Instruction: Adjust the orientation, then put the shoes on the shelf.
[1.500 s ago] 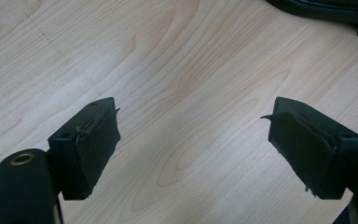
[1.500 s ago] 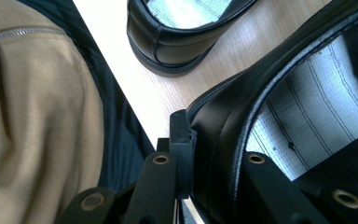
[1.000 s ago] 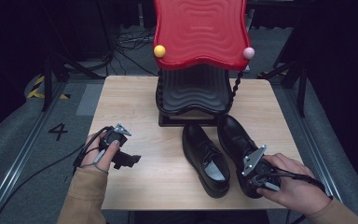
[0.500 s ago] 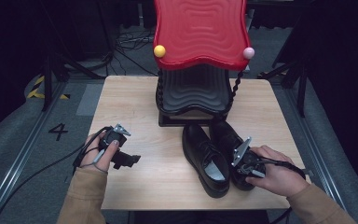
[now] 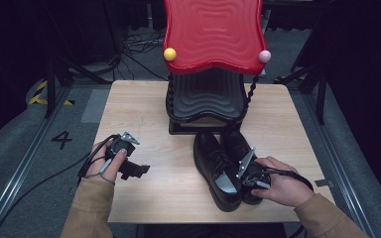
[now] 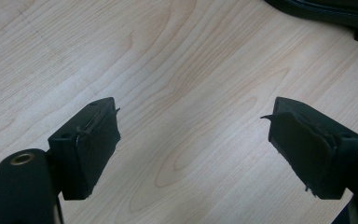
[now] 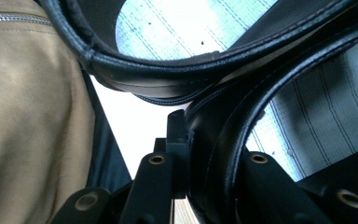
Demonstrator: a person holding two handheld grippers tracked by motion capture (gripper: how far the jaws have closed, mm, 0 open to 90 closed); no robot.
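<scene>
Where the two black leather shoes stand side by side at the near right of the wooden worktop (image 5: pixel 144 119), just in front of the black lower tier (image 5: pixel 206 96) of a rack with a red wavy top shelf (image 5: pixel 213 34), the right gripper (image 5: pixel 248 174) sits at the heel of the right-hand shoe (image 5: pixel 238 146). Seen from the right gripper view, its fingers (image 7: pixel 175 140) straddle the rear collar of that shoe, one outside the heel and one inside the opening, set narrow on the leather; a pale insole shows within each shoe, and nothing else lies inside either. The left-hand shoe (image 5: pixel 213 161) touches its partner along the inner side. Both rack tiers are bare, with a yellow ball (image 5: pixel 169 54) and a pink ball (image 5: pixel 264 56) at the red shelf's front corners. The left gripper (image 5: pixel 138 169) rests at the near left of the worktop, its fingers (image 6: pixel 91 140) wide apart over bare wood. Compared with a second earlier, the right hand (image 5: pixel 280 183) has shifted left and lower onto the heel; the left gripper and both shoes are unchanged.
</scene>
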